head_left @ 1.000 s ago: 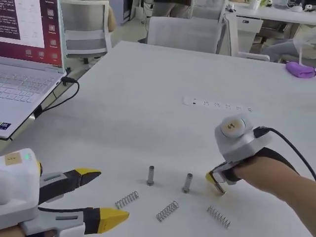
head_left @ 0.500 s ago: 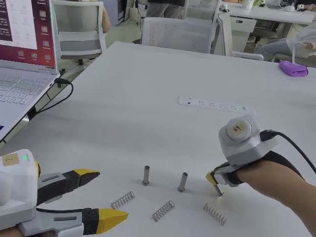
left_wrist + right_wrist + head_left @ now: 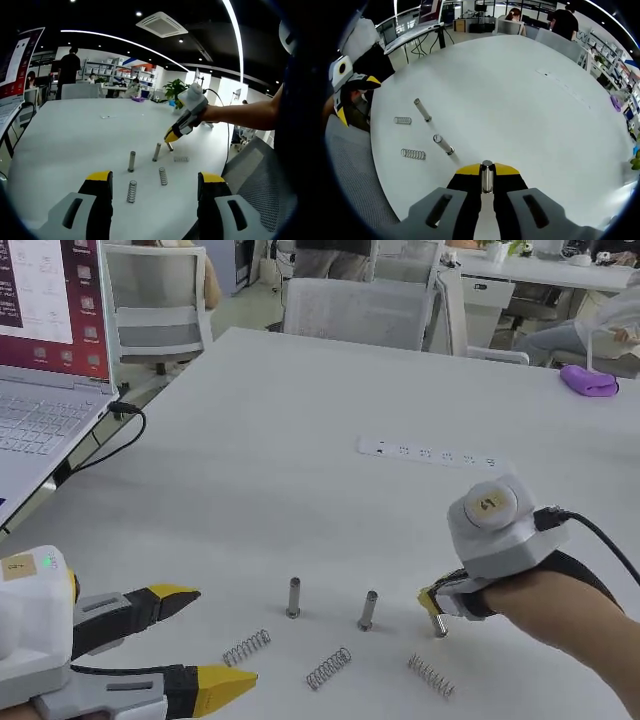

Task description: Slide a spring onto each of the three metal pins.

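Right gripper [image 3: 432, 603] (tips angled down) pinches a pin [image 3: 487, 181].

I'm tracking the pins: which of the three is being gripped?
The pin clamped in the right tool; the left pin and middle pin stand free on the table.

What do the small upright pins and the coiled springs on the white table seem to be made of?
Short grey upright pins: metal, likely steel, smooth with a dull sheen; the one in the right gripper shows a shiny rounded top. Coiled silvery springs: thin metal wire by look, grey, wound in open coils. Exact alloy cannot be told.
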